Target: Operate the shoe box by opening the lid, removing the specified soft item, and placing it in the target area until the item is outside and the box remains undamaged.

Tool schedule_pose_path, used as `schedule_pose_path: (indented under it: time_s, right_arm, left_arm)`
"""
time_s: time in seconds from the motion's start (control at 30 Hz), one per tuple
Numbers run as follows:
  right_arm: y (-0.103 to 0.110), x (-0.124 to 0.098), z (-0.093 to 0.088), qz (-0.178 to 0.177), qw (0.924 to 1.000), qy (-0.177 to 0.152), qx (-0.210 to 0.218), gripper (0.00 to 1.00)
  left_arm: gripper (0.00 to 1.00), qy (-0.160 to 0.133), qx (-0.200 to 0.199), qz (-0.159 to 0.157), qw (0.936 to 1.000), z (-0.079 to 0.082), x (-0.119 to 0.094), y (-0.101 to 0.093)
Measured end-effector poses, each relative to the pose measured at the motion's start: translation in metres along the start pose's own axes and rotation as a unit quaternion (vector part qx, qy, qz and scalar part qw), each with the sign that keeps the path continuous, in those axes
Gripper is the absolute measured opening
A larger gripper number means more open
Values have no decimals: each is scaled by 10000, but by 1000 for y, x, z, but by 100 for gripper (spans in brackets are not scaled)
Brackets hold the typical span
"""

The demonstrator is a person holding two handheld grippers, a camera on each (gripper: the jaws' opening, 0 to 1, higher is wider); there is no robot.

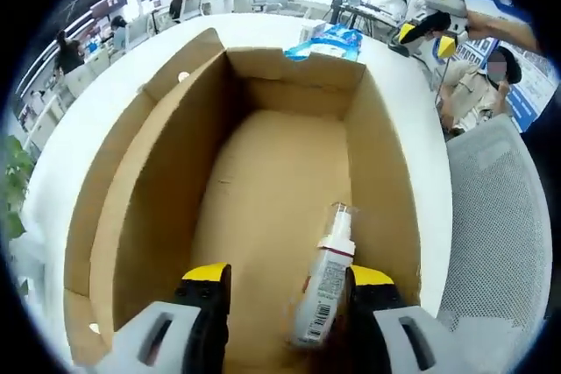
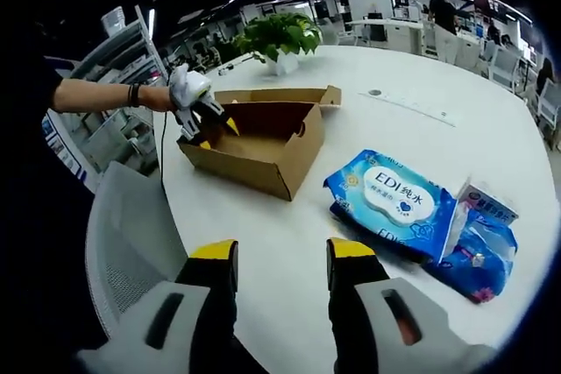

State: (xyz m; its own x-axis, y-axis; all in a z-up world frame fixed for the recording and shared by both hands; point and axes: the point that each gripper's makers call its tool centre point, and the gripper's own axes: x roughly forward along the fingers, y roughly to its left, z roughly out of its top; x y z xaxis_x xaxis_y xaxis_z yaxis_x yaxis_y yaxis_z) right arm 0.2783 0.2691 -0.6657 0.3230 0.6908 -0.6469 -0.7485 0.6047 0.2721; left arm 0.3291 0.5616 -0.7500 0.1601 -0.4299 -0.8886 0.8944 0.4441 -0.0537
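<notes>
Shoe box (image 1: 263, 181) is plain brown corrugated cardboard, rectangular, lid already swung open w/ flap (image 1: 184, 63) standing off its far-left rim; sits on the white table (image 1: 412, 129), nearer the table's chair-side edge in right gripper view (image 2: 263, 142). Inside, on the smooth card floor toward the near-right wall, lies a small white plastic bottle (image 1: 326, 282) w/ pump-type top and barcode label; slim, cylindrical, slightly blurred.

Left gripper (image 1: 285, 291) hangs over the box's near end, jaws wide apart, black w/ yellow tips; bottle lies betw. them, against the right jaw; can't tell if it's actually touching. Seen from right gripper view, same gripper (image 2: 206, 120) dips into the box's end, held by a person's hand (image 2: 180, 89).

Right gripper (image 2: 272, 260) hovers above bare table, jaws parted, holding nothing.

Near the table's right side: soft blue wipes pack (image 2: 394, 199), glossy film w/ white label; a crumpled blue pouch (image 2: 482, 256) touching it; small white carton (image 2: 486, 203) resting on top. Grey mesh chair (image 2: 127, 234) at table edge; leafy plant (image 2: 280, 37) at far side.
</notes>
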Motion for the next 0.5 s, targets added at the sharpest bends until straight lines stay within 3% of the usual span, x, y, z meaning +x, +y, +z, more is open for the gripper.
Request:
schedule_pose_path:
  time_s: [0.1, 0.27, 0.33, 0.5]
  right_arm:
    - [1, 0, -3, -1, 10000, 25, 9, 38]
    - [2, 1, -4, 9, 10000, -5, 58, 37]
    - [4, 2, -5, 11, 10000, 1, 65, 37]
    - [8, 3, -5, 31, 10000, -19, 76, 37]
  left_arm:
    - [50, 76, 131, 52, 9999, -4, -4, 1]
    - [48, 124, 311, -154, 9993, -6, 0, -12]
    - [42, 294, 476, -190, 9983, -10, 4, -16]
    - [30, 316, 640, -230, 9972, -5, 16, -22]
